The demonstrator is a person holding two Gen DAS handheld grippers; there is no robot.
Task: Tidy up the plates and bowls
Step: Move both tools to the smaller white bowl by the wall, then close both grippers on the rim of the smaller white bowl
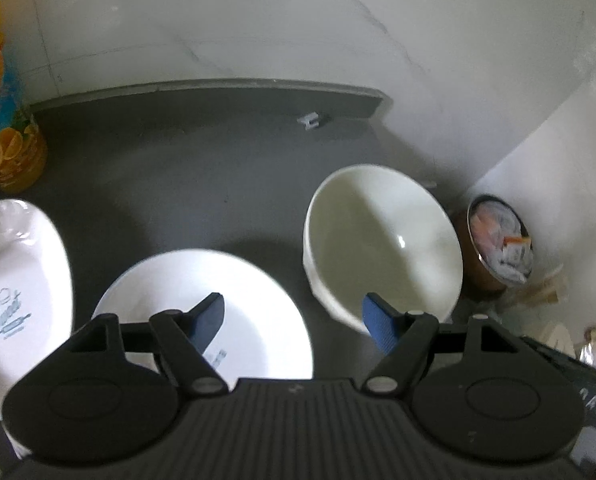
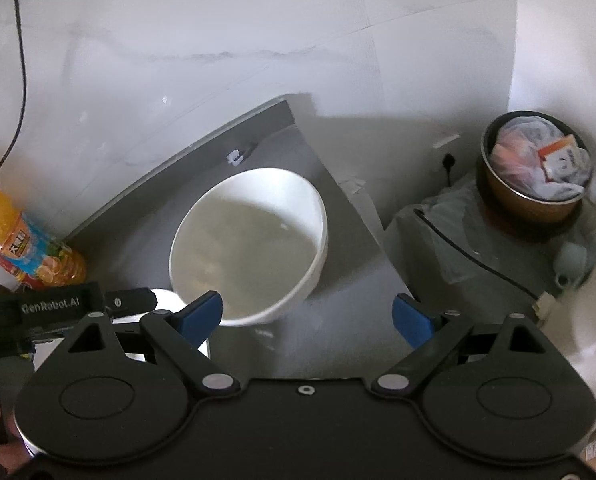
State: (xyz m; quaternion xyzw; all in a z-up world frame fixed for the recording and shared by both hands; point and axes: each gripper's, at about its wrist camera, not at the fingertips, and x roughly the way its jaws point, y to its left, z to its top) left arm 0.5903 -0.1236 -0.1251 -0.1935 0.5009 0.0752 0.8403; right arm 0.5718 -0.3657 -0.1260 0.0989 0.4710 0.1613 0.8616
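We are holding 2 grippers over a dark grey tabletop (image 1: pixel 185 184). Our left gripper (image 1: pixel 293 320) is hovering with its blue-padded jaws spread wide and empty, above a shallow round white plate (image 1: pixel 237 292). Just left of it, a white plate with blue printed lettering (image 1: pixel 13 300) is lying. A deep cream-white ceramic bowl (image 1: pixel 382 240) is sitting upright to the right, near the table's edge. Our right gripper (image 2: pixel 308 316) is also gaping open, holding nothing, just in front of that bowl. An orange juice bottle (image 1: pixel 1 120) is standing at far left.
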